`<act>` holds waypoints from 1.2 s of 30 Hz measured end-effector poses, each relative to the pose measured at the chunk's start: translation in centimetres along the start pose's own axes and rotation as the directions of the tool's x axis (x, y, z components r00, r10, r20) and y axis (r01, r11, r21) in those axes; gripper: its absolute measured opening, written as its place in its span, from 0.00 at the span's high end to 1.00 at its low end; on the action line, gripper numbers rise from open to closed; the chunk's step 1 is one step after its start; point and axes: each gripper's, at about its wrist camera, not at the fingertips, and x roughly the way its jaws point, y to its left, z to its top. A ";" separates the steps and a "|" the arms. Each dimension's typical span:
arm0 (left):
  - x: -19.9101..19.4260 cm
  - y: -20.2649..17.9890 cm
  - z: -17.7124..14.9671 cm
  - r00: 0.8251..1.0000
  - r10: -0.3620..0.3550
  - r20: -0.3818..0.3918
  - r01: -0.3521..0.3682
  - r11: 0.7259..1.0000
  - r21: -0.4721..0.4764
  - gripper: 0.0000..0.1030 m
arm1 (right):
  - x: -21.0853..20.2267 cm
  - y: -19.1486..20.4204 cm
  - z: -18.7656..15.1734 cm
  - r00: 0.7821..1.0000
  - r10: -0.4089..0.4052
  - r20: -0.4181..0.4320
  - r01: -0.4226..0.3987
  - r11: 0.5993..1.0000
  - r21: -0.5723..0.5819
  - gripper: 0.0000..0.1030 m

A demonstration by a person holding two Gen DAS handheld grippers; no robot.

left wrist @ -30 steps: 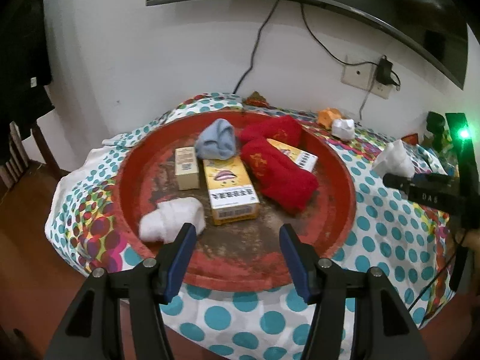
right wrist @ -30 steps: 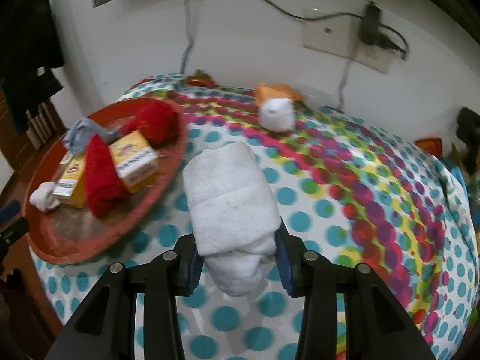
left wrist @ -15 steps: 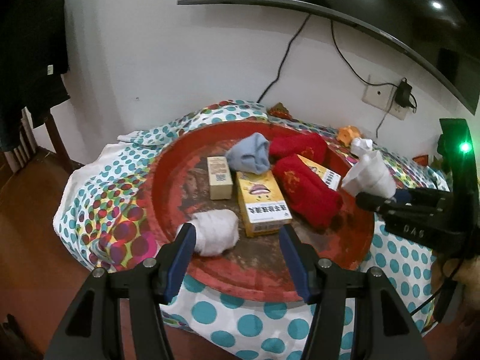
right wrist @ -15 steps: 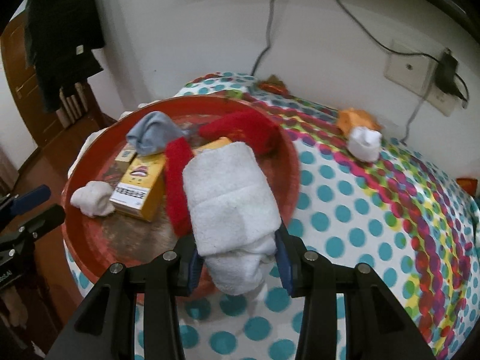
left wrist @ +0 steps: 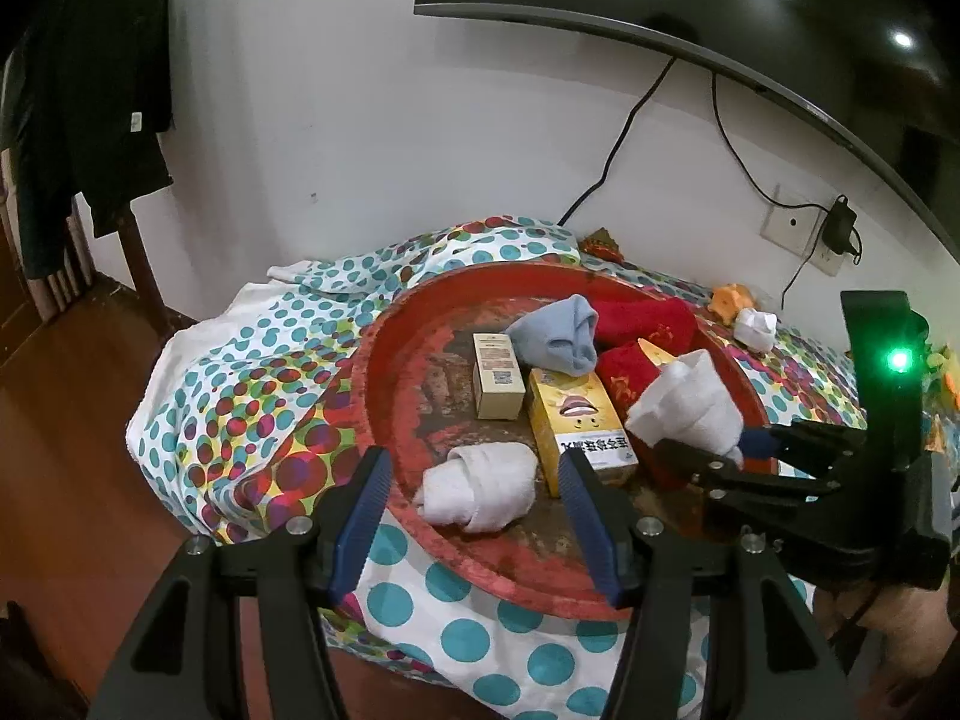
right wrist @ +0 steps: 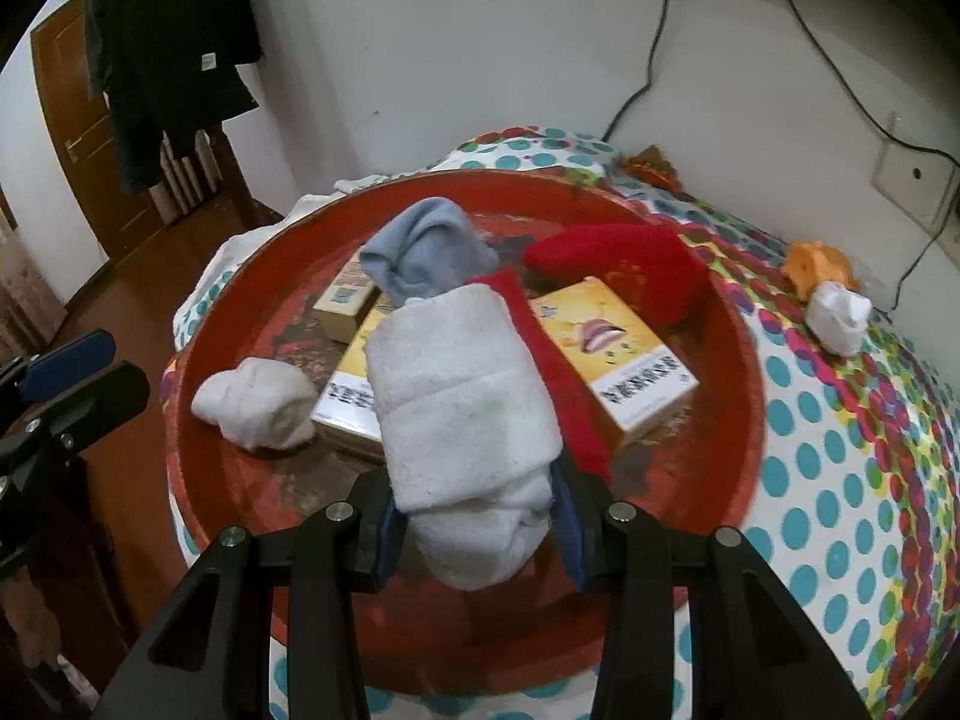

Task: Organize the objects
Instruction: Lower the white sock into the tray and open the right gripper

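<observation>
My right gripper (right wrist: 474, 534) is shut on a rolled white towel (right wrist: 462, 402) and holds it above the near part of the round red tray (right wrist: 744, 420); it also shows in the left wrist view (left wrist: 690, 414). In the tray lie a small white roll (left wrist: 480, 489), two yellow boxes (left wrist: 579, 420), a tan box (left wrist: 495, 375), a grey-blue cloth (left wrist: 561, 333) and red rolled cloths (right wrist: 618, 264). My left gripper (left wrist: 474, 510) is open and empty at the tray's near left rim, its jaws either side of the small white roll.
The tray sits on a table with a polka-dot cloth (left wrist: 258, 360). A small white roll (right wrist: 837, 315) and an orange object (right wrist: 819, 261) lie on the cloth by the wall. Cables and a wall socket (left wrist: 798, 228) are behind. A chair with dark clothes (right wrist: 168, 60) stands left.
My right gripper has carried the white towel leftwards from the bare cloth to over the tray. My left gripper has shifted left and back.
</observation>
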 end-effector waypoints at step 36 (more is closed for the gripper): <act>1.1 -0.5 -0.5 0.999 -0.005 -0.036 0.006 1.000 0.012 0.42 | -0.6 1.6 -0.8 0.999 0.029 0.023 -0.028 0.999 -0.038 0.38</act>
